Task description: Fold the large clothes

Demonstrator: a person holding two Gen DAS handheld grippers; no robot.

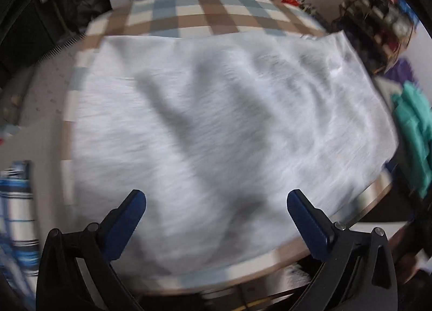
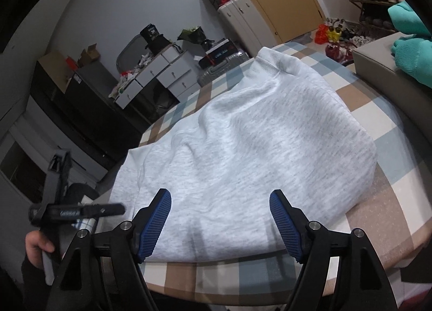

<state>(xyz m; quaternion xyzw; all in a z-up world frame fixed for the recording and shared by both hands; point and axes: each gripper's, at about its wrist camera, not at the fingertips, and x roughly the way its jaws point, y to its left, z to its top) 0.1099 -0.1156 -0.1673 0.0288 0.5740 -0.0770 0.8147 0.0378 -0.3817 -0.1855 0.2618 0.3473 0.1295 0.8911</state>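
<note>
A large light grey sweatshirt (image 1: 216, 127) lies spread on a checked table cover (image 1: 189, 22); the left wrist view is motion-blurred. My left gripper (image 1: 216, 200) is open and empty, above the garment's near part. In the right wrist view the sweatshirt (image 2: 243, 149) lies folded over, its ribbed hem at the far end. My right gripper (image 2: 220, 200) is open and empty, just above the garment's near edge. The left gripper tool (image 2: 62, 203) shows at the lower left of that view, held in a hand beside the table.
Teal clothing (image 2: 410, 51) lies on a grey surface at the right. White drawers (image 2: 162, 76), a suitcase (image 2: 221, 67) and boxes stand beyond the table's far edge. A shoe rack (image 1: 378, 24) stands far right. The checked table edge (image 2: 243, 273) runs just below my fingers.
</note>
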